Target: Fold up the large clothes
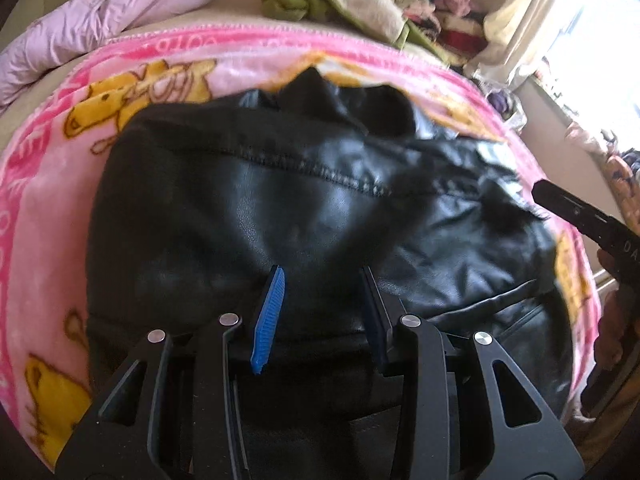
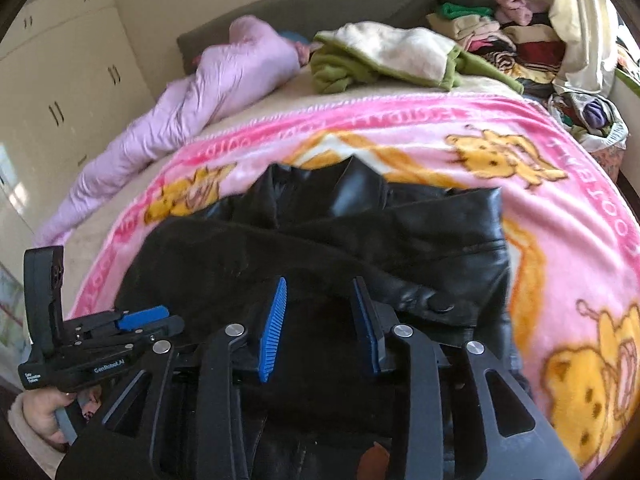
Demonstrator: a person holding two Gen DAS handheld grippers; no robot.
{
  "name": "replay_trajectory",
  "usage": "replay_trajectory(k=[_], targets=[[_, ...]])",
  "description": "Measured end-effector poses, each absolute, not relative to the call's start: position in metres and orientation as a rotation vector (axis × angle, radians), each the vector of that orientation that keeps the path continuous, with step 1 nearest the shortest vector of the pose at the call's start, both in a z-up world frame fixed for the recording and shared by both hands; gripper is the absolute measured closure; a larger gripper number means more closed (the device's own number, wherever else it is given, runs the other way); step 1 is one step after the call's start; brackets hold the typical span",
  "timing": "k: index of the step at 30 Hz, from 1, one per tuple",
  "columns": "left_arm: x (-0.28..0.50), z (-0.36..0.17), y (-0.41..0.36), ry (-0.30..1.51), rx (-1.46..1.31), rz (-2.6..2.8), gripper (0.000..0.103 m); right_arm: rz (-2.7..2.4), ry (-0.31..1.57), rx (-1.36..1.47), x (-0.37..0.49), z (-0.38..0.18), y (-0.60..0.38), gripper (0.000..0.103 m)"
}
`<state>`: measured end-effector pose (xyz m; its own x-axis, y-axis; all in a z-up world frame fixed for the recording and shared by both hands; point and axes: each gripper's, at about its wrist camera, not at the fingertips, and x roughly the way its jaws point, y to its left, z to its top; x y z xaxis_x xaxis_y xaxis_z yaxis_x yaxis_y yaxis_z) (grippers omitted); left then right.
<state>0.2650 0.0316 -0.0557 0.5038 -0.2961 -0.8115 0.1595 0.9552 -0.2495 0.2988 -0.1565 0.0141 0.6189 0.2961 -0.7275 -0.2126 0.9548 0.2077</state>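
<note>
A black leather jacket (image 1: 280, 200) lies bunched on a pink cartoon-print blanket (image 1: 48, 184), its collar (image 2: 352, 188) at the far end. My left gripper (image 1: 323, 270) hovers low over the jacket's near part. Its blue pads (image 1: 270, 316) stand apart, with leather showing in the gap and nothing pinched. In the right wrist view the left gripper (image 2: 176, 319) sits at the jacket's left edge. My right gripper (image 2: 320, 280) is open over the dark near fold of the jacket (image 2: 400, 240), and its pads (image 2: 272, 332) press on nothing. A black piece of the right tool's housing (image 1: 580, 220) enters from the right.
A lilac padded coat (image 2: 208, 84) lies at the bed's far left. A green and cream fleece (image 2: 384, 56) and stacked folded clothes (image 2: 496, 28) sit at the back. Cupboards (image 2: 60, 80) stand on the left, a bright window (image 1: 600, 40) on the right. A hand (image 2: 44, 412) holds the left tool.
</note>
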Motion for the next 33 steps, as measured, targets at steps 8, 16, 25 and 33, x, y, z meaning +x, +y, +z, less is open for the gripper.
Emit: replay_trajectory(k=[8,16,25,33], targets=[[0.266,-0.064,0.033,1.017,-0.135,-0.272,0.073,0.229,0.985,0.080,0.319,-0.035,-0.158,0.063],[0.264,-0.061,0.031,1.010,-0.127,-0.274,0.073,0.223,1.000,0.146,0.317,-0.053,-0.167,0.063],[0.249,-0.042,0.021,0.974,-0.094,-0.292,0.055,0.312,0.900,0.112,0.264,-0.019,-0.157,0.055],[0.247,-0.048,0.016,0.988,-0.073,-0.282,0.051,0.289,0.992,0.110,0.258,-0.046,-0.159,0.047]])
